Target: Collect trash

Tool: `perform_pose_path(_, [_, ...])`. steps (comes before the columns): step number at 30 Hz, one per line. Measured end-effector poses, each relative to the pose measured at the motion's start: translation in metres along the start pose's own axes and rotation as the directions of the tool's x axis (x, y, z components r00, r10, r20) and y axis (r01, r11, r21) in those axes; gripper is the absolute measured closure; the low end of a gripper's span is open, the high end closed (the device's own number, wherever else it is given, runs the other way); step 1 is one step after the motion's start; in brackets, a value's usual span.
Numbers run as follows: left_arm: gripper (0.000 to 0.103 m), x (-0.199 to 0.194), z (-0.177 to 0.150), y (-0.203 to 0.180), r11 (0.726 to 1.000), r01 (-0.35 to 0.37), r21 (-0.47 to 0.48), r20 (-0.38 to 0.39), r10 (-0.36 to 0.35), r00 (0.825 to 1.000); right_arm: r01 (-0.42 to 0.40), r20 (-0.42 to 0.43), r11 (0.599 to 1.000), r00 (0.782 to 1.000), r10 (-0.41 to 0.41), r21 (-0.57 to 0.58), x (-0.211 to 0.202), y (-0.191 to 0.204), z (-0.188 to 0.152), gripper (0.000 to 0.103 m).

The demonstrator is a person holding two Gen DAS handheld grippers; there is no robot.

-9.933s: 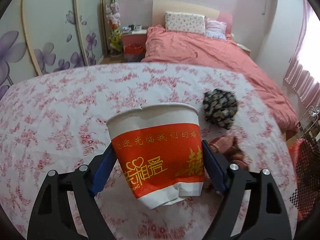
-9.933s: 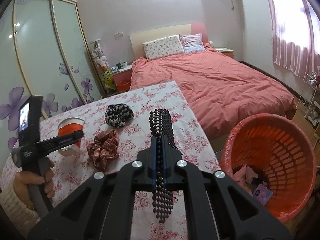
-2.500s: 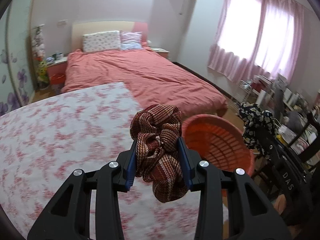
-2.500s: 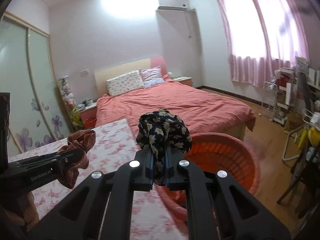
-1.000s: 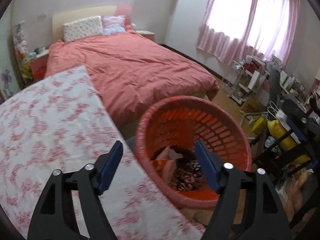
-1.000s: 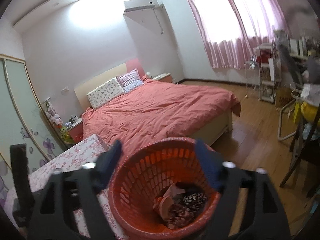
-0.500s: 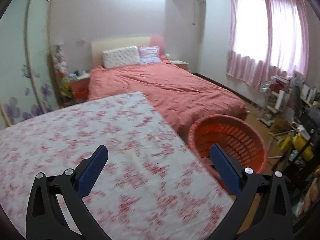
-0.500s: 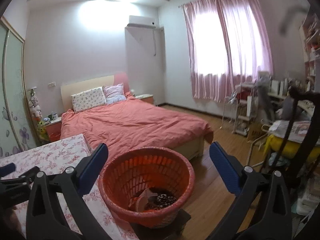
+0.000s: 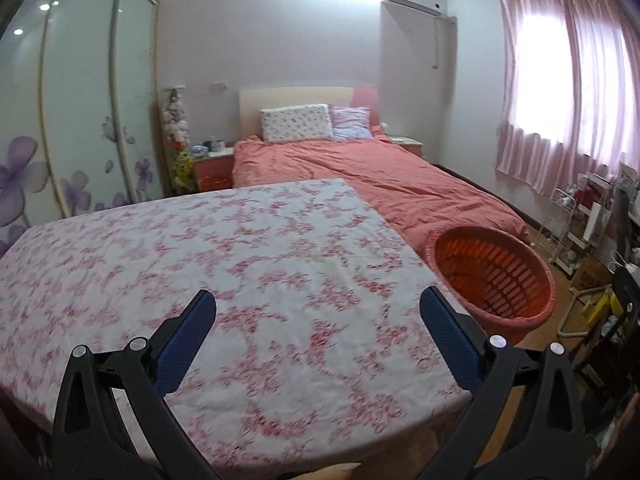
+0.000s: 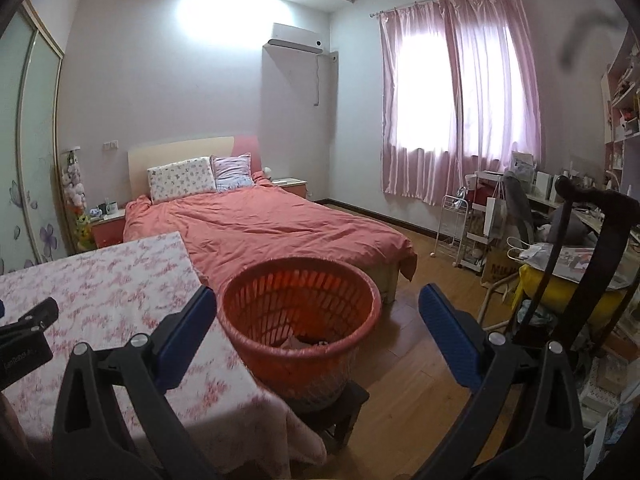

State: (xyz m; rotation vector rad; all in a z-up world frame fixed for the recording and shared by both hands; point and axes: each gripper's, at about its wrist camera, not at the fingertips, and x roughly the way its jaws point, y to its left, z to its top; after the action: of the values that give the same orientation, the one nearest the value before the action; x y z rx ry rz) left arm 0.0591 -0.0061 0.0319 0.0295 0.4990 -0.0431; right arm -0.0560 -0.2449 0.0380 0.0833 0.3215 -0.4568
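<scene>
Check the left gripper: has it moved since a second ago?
Yes. The left gripper has pulled back from over the basket and now hangs open above the table.

The left wrist view looks forward and slightly down over the table [image 9: 248,264], close beneath; the basket [image 9: 496,276] lies at 3 o'clock. The right wrist view faces the basket [image 10: 300,312] near centre, table [image 10: 100,292] at 9 o'clock. Both views share the bed [image 9: 384,176].

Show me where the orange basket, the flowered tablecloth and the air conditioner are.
basket [image 10: 248,344]: right wrist view, front outer wall.
tablecloth [image 9: 248,264]: left wrist view, bare middle of the cloth.
air conditioner [image 10: 296,44]: right wrist view, front panel.
</scene>
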Motion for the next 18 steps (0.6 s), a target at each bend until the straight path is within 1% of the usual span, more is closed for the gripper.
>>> perform_pose_path(3, [0.002, -0.008, -0.009, 0.003, 1.000, -0.023, -0.003, 0.017, 0.023, 1.000, 0.014, -0.002, 1.000, 1.000, -0.014, -0.013, -0.011, 0.005, -0.007, 0.004])
perform_pose_path(5, [0.002, -0.012, -0.014, 0.005, 1.000, -0.027, -0.006, 0.017, 0.028, 0.999, 0.003, -0.013, 1.000, 1.000, -0.003, -0.018, -0.013, 0.007, -0.010, 0.004])
perform_pose_path(12, [0.002, -0.017, -0.027, 0.010, 0.999, -0.014, -0.030, -0.003, 0.014, 1.000, -0.033, -0.065, 0.999, 0.997, 0.031, -0.036, -0.020, 0.019, -0.021, 0.004])
perform_pose_path(18, [0.003, -0.018, -0.034, 0.011, 0.999, -0.013, -0.042, -0.023, 0.012, 1.000, -0.037, -0.100, 0.998, 0.994, 0.033, -0.046, -0.016, 0.023, -0.026, 0.004])
